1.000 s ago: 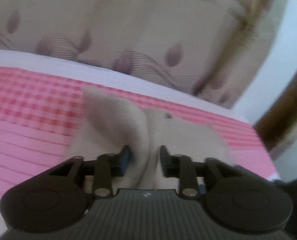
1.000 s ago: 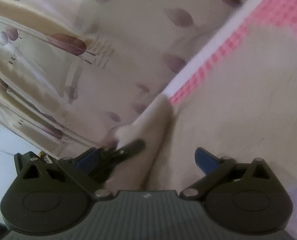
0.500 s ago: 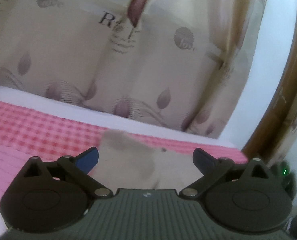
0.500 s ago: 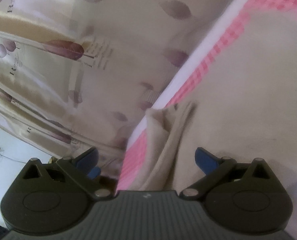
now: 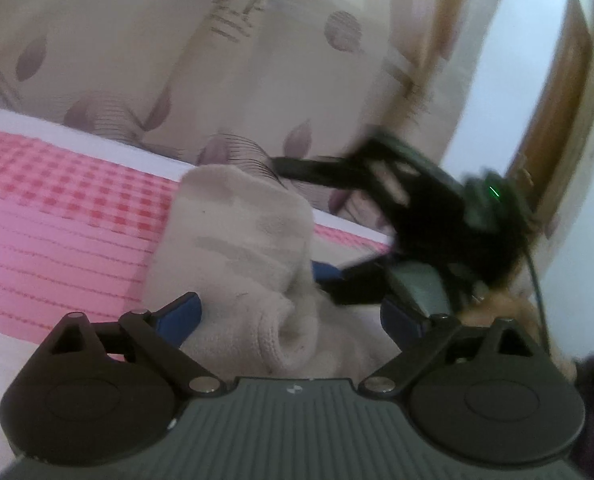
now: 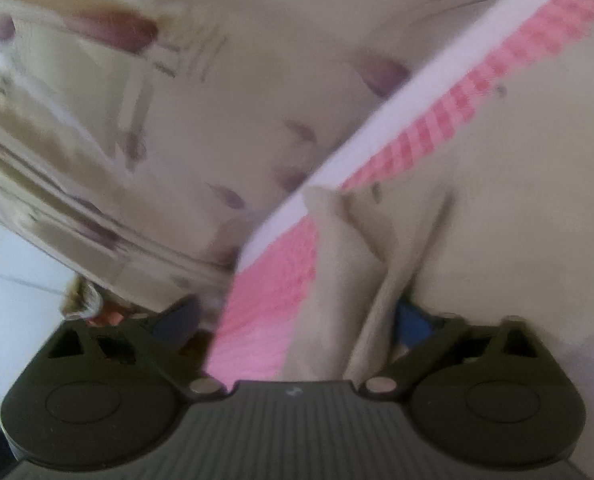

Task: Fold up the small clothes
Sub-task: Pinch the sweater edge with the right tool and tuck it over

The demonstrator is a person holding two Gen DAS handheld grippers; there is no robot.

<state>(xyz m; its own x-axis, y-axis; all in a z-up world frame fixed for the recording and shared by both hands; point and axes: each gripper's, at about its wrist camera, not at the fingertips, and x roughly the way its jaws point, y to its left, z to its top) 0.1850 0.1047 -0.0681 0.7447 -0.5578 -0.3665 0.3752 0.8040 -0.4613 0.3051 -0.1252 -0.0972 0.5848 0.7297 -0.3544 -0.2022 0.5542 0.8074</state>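
Both grippers open over the garment

The left gripper (image 5: pixel 289 316), jaws apart, hovers over a beige garment (image 5: pixel 233 240) bunched on the pink sheet (image 5: pixel 57 208), a cuff between its fingers. The right gripper (image 6: pixel 297 320), also agape, straddles a fold running away from it. A second ago each was clamped on cloth; both have let go

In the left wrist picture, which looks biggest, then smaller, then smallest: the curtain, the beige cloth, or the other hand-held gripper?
1. Curtain: fills most of the top.
2. Beige cloth: the big lump in the middle.
3. Right hand-held gripper: looks a bit smaller than the cloth, but it is blurred and its distance from the camera is unclear, so that is unsure.
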